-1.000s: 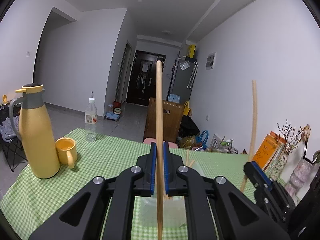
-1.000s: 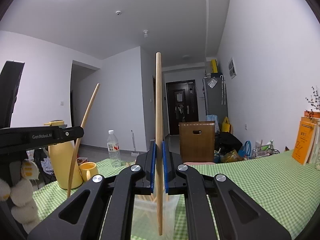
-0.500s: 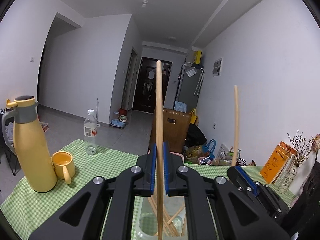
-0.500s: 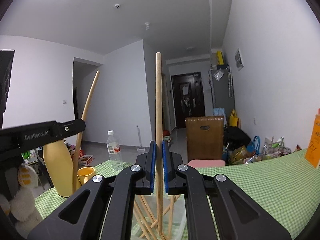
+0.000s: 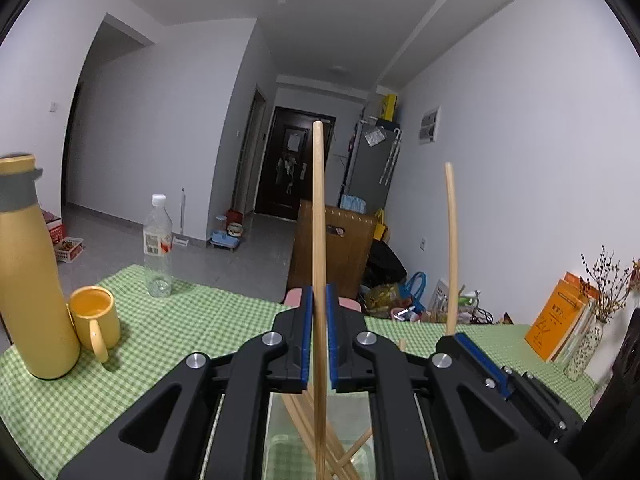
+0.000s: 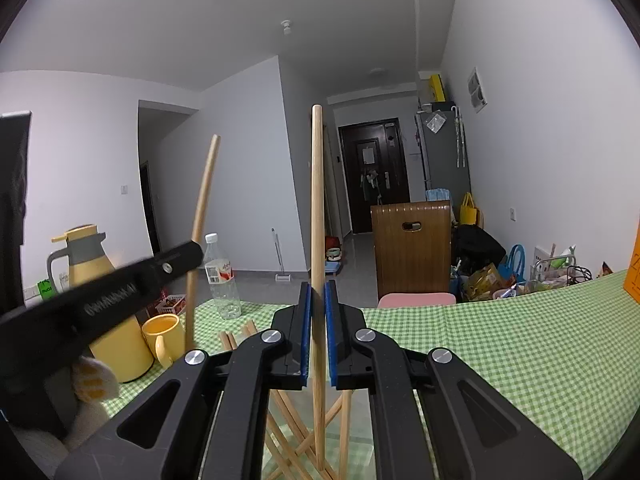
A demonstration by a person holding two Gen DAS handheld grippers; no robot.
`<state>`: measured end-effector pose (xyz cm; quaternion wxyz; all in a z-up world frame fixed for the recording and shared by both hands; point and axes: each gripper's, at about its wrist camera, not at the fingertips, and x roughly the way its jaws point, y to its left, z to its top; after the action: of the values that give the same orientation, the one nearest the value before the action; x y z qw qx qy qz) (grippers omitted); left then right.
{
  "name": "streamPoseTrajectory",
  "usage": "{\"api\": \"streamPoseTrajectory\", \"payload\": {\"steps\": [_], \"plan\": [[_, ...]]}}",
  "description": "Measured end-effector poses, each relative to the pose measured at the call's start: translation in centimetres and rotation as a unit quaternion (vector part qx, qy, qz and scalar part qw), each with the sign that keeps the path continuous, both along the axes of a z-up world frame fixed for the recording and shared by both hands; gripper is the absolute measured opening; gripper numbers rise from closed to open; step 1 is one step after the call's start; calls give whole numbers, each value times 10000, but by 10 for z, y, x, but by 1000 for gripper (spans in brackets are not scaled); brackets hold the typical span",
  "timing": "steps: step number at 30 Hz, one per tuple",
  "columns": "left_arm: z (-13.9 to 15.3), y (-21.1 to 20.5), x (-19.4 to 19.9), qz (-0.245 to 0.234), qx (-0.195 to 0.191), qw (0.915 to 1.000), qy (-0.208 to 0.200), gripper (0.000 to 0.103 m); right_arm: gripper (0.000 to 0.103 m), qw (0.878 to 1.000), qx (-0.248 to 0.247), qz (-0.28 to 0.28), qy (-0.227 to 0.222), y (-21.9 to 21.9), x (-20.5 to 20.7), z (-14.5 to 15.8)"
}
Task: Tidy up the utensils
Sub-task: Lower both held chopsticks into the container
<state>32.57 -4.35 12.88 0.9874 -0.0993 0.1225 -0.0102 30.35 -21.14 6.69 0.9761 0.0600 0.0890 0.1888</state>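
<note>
Gripping one wooden chopstick each, both tongs hang over a clear container [image 5: 320, 452] that sits on the green checked tablecloth [image 5: 192, 320]. The left gripper [image 5: 318, 336] has its blue pads [image 5: 306, 336] clamped on a chopstick [image 5: 319, 240] that stands upright between them, its top rising well above the jaws and its lower end reaching down into the container. The right gripper [image 6: 318, 332] holds its own chopstick [image 6: 317, 220] the same way, upright, pinched between closed pads, the lower end down among the loose chopsticks [image 6: 296, 436] that lie crossed in the container below. The two tongs are near each other: in the left view the right one shows at the lower right with its stick standing up from it; in the right view the left one crosses the left side.

Farther along the cloth, toward its left edge, a yellow jug [image 5: 30, 280] stands with a yellow mug [image 5: 94, 322] touching it. Beyond them, near the far edge, stands a clear bottle [image 5: 158, 248]. Past the far edge is a brown chair back [image 6: 410, 248], then a dark door [image 6: 374, 176].
</note>
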Motion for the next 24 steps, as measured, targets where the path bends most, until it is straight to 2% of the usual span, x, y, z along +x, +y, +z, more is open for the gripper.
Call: {"api": "streamPoseTrajectory", "payload": {"steps": [9, 24], "plan": [[-25, 1, 1, -143, 122, 9997, 163, 4, 7, 9999, -63, 18, 130, 1, -1, -16], [-44, -6, -12, -300, 277, 9990, 195, 4, 7, 9995, -242, -23, 213, 0, -14, -26]]}}
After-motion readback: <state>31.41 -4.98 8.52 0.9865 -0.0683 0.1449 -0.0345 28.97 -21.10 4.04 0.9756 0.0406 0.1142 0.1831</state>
